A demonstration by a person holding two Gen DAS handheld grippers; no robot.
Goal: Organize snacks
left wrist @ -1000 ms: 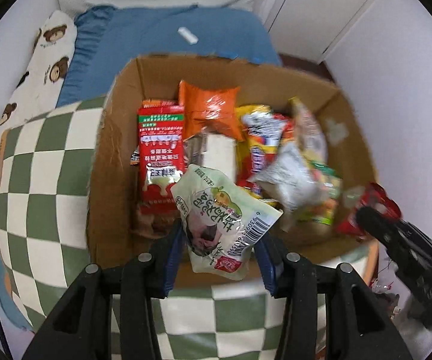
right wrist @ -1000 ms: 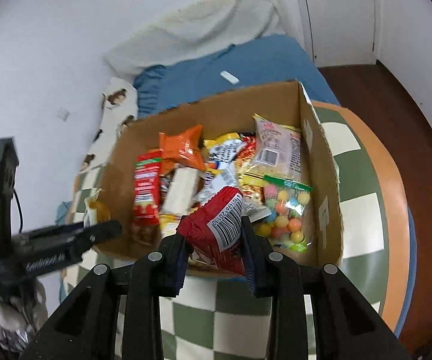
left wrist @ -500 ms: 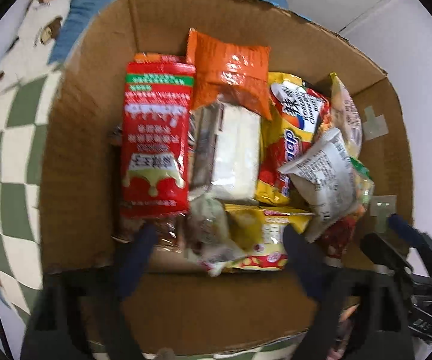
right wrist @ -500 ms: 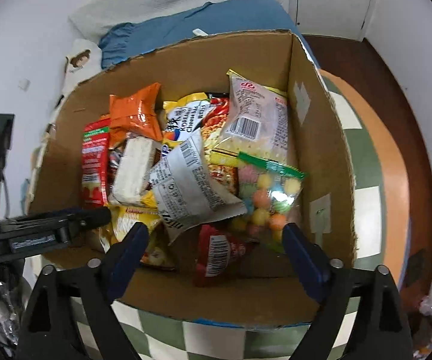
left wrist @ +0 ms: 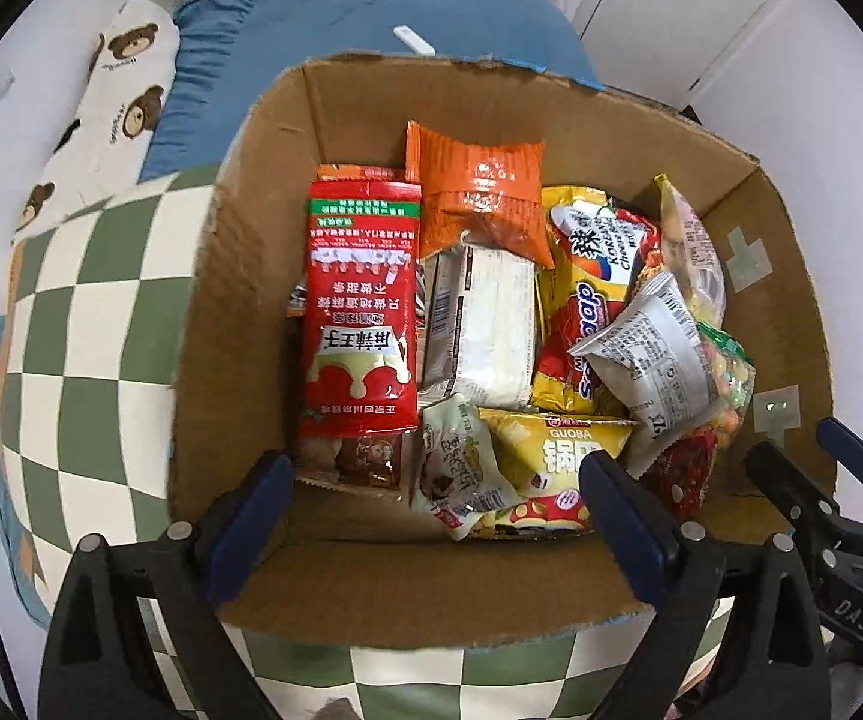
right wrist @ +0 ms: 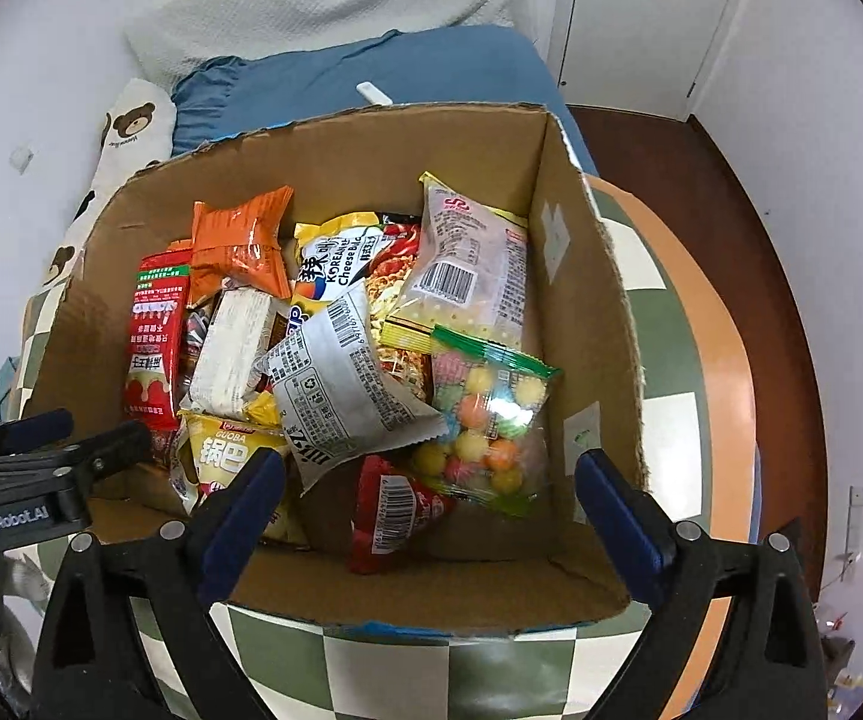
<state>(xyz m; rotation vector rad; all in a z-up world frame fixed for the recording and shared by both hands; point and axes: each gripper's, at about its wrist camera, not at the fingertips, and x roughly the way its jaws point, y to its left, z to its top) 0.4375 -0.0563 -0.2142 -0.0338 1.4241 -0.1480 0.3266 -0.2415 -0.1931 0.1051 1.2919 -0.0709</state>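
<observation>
Both packets are dropped — the left hand-held gripper point(left wrist: 434, 501) and right hand-held gripper point(right wrist: 428, 501) have just been opening and hang spread, empty, over the cardboard box point(left wrist: 239, 312) on the checked bed. The pale green packet point(left wrist: 461, 468) and red packet point(right wrist: 395, 516) lie among crinkly foil bags — next, probably fetching more

Left claw point(left wrist: 434, 483), right claw point(right wrist: 428, 474) gaping.
</observation>
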